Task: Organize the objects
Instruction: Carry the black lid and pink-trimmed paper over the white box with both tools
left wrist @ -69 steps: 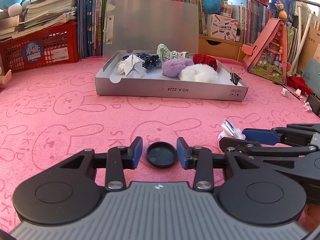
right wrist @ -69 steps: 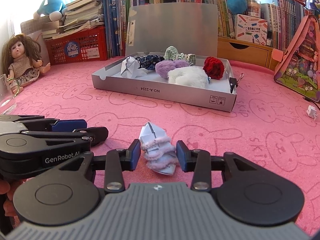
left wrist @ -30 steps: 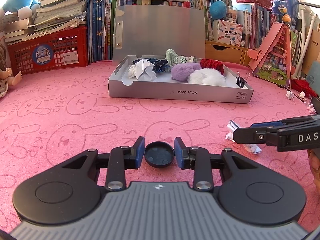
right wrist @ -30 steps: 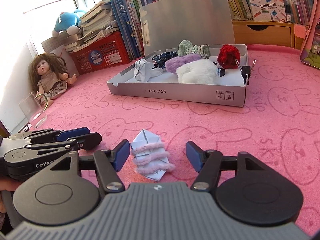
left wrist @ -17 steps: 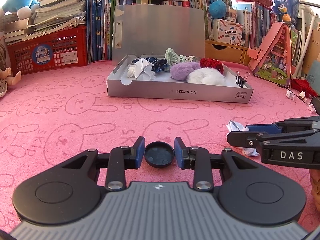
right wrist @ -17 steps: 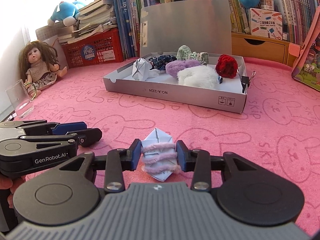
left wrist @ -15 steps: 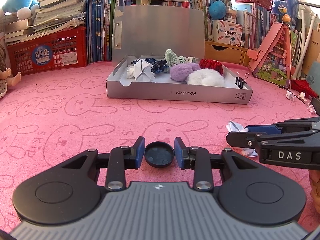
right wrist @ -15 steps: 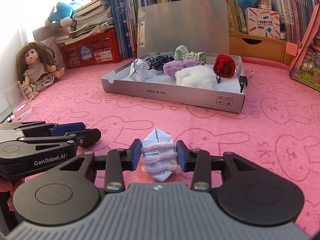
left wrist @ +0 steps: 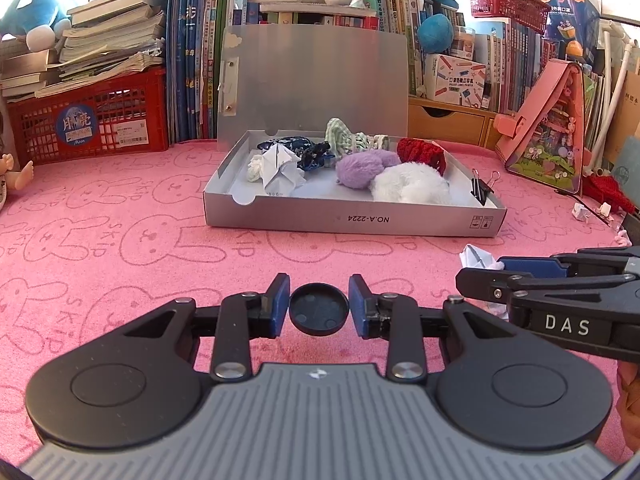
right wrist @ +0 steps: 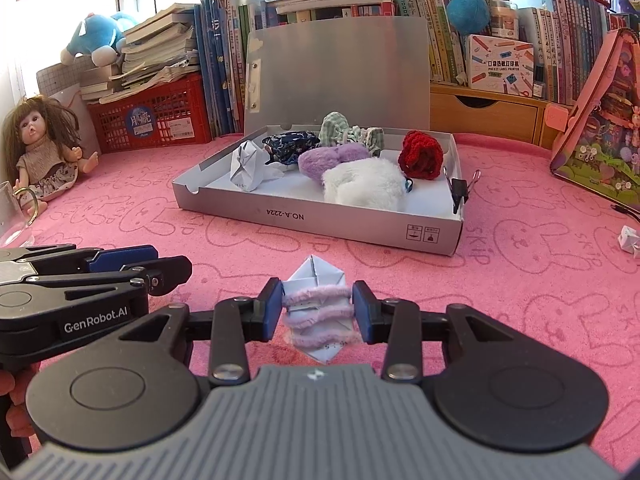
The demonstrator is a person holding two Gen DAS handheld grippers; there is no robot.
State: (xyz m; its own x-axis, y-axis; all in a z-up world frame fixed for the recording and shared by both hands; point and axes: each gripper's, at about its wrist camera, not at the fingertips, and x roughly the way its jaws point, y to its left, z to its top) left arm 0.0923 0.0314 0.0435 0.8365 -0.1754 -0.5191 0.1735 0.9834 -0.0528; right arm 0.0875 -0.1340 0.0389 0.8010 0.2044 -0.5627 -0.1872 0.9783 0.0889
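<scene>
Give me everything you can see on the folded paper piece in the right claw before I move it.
The folded paper piece is white, creased like origami into a pointed, roughly diamond shape, with lilac fuzzy pipe cleaner wound across it in three bands. The right claw is shut on it, one blue pad against each side. Its upper point aims toward the open grey box; its lower tip reaches toward the claw body. Whether it rests on the pink mat cannot be told.

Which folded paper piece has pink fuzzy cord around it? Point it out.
The folded paper gripped in the right tool: pink cord bands it. The folded paper in the grey box and the small one on the mat are bare.
</scene>
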